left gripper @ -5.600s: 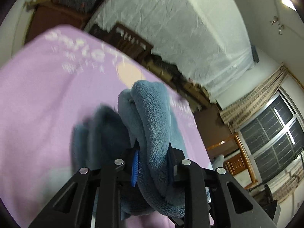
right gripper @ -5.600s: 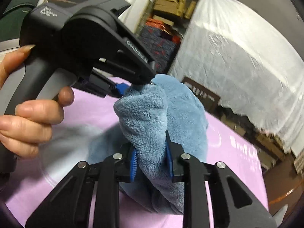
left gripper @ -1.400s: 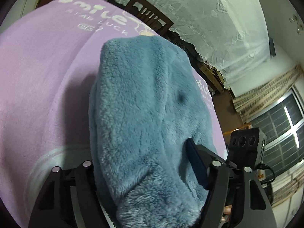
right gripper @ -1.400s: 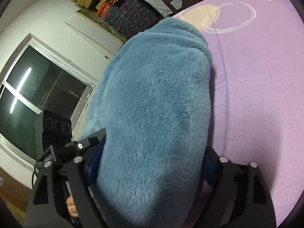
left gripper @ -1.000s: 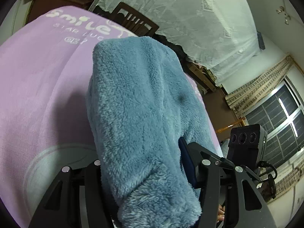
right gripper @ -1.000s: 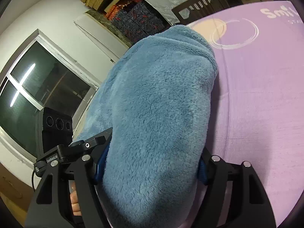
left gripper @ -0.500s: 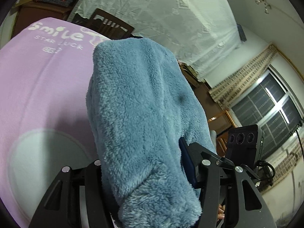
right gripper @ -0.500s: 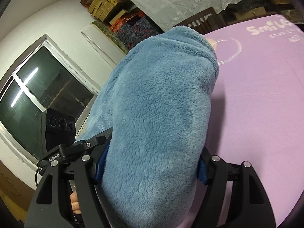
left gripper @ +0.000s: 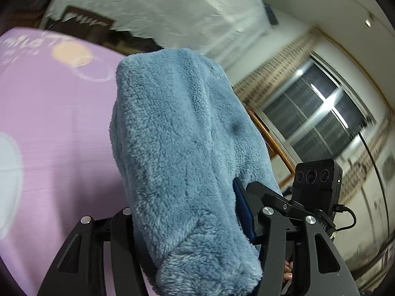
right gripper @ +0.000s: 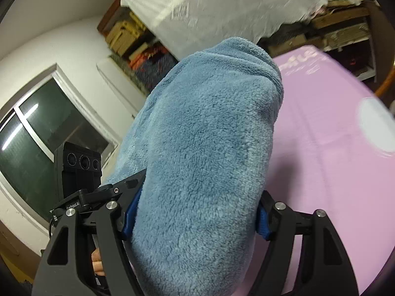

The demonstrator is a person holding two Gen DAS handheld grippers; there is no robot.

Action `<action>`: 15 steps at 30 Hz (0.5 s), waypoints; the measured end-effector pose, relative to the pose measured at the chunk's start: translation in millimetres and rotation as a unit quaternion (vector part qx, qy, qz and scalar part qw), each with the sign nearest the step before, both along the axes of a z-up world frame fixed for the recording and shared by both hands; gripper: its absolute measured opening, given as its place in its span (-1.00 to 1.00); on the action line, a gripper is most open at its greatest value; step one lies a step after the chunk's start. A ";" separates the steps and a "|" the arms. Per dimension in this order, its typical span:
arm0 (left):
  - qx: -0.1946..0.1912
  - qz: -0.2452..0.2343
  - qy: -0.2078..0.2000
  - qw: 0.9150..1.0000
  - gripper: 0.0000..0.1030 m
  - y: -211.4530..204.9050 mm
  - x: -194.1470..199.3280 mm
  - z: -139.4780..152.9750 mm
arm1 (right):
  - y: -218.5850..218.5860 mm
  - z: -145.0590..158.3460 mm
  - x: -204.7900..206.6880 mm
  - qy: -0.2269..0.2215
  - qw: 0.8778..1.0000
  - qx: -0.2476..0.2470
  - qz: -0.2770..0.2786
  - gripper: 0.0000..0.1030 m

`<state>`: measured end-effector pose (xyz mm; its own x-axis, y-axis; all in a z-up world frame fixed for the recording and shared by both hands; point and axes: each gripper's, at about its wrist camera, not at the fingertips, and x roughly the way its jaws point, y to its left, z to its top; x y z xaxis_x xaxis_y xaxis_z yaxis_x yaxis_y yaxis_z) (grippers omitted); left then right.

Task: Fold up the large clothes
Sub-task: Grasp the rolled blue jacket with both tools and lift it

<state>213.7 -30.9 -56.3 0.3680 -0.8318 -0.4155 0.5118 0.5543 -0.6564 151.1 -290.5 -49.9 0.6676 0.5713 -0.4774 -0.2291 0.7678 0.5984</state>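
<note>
Blue fleece garment pinched by left gripper and right gripper (both clamped on it), held above lilac printed cloth.

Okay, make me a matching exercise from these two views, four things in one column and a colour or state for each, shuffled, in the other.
1. fleece garment
2. bed cover
3. left hand-held gripper
4. window

a. lilac with white print
b. dark panes showing a bright light strip
c. fluffy blue
d. black, clamped on fleece

Pairs: 1-c, 2-a, 3-d, 4-b
</note>
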 end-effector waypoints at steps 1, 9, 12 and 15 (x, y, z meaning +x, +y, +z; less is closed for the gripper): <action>0.003 -0.009 -0.009 1.000 0.09 -11.4 -8.6 6.3 | -10.7 4.3 -12.4 -0.005 1.000 0.000 -0.006 0.36; 0.019 -0.065 -0.053 0.996 0.09 -93.3 -62.6 33.1 | -88.9 32.5 -101.5 -0.047 0.997 -0.003 -0.066 0.37; 0.026 -0.080 -0.057 0.995 0.09 -116.4 -71.6 32.3 | -115.8 31.4 -125.1 -0.051 0.995 0.000 -0.085 0.37; 0.034 -0.093 -0.056 0.994 0.09 -138.1 -73.8 26.6 | -133.9 26.3 -134.4 -0.049 0.994 0.001 -0.099 0.37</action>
